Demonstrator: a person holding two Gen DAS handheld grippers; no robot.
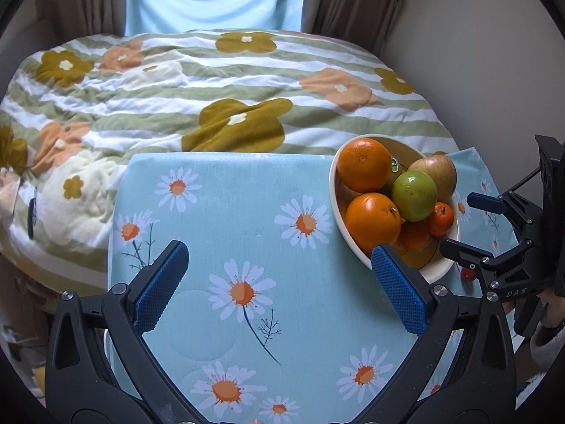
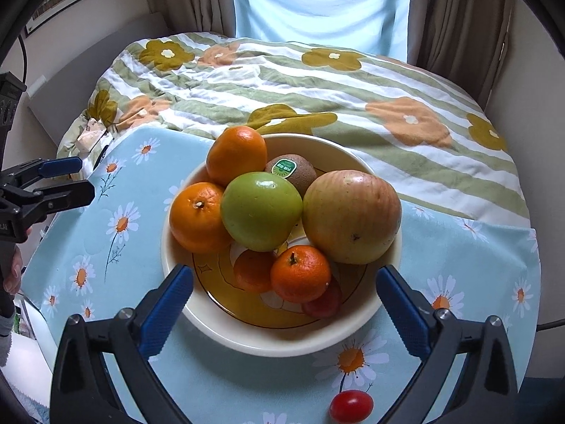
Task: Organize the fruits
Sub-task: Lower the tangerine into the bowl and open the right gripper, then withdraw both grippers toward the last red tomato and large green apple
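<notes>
Behind everything, beige curtains and a pale blue window blind, then a bed under a striped quilt (image 1: 219, 81) with mustard and peach flowers.

Left wrist view: nearer, a bench covered in a light blue daisy cloth (image 1: 247, 205). At right centre of the frame, a cream bowl (image 1: 436, 270) of fruit: two large oranges (image 1: 363, 164), a green apple (image 1: 414, 190), a reddish-yellow apple (image 1: 436, 173) behind it, a small mandarin (image 1: 441, 219) at the right rim. Left hand-held gripper (image 1: 279, 265) spread wide over bare cloth at lower centre, nothing between the blue pads, right pad just beside the bowl's near rim. Right hand-held gripper (image 1: 462, 219) at the right edge, fingers parted, above the bowl's far side.

Right wrist view: bowl (image 2: 268, 344) at centre, on the daisy cloth (image 2: 116, 190). Green apple (image 2: 261, 212) at centre of the heap, large apple (image 2: 351, 217) touching it on the right, a stickered kiwi (image 2: 293, 173) behind, oranges (image 2: 235, 153) upper left and left, mandarin (image 2: 300, 274) in front, a red fruit (image 2: 323, 304) partly hidden beneath it. Right hand-held gripper (image 2: 282, 296) open wide, empty, pads flanking the bowl's near rim. A cherry tomato (image 2: 351, 404) on the cloth at bottom right of centre, outside the bowl. Left hand-held gripper (image 2: 70, 178) at the left edge, fingers apart.
</notes>
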